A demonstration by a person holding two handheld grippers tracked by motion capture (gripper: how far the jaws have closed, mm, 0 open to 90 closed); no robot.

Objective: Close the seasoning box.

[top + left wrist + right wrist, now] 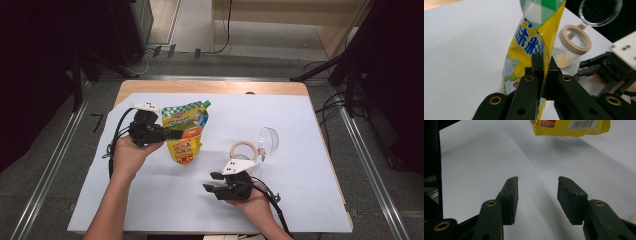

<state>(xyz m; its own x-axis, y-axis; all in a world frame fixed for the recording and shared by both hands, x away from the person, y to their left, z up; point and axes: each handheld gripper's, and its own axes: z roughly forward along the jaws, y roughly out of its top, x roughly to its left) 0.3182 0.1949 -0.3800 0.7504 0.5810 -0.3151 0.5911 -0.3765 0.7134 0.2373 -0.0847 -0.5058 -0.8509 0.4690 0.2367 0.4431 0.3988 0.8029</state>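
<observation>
White sheet under yellow, green-checked pouch.

The yellow pouch carries large blue characters outlined in white on its front, seen in the left gripper view, too cut off and tilted to read. Its back bears a barcode with tiny illegible digits and a red panel of small print, also unreadable.

High view: surface evenly bright, surroundings dark, low resolution. Left tool view: near jaws soft, pouch top blurred. Right tool view: soft shadows on sheet, dark left edge.
</observation>
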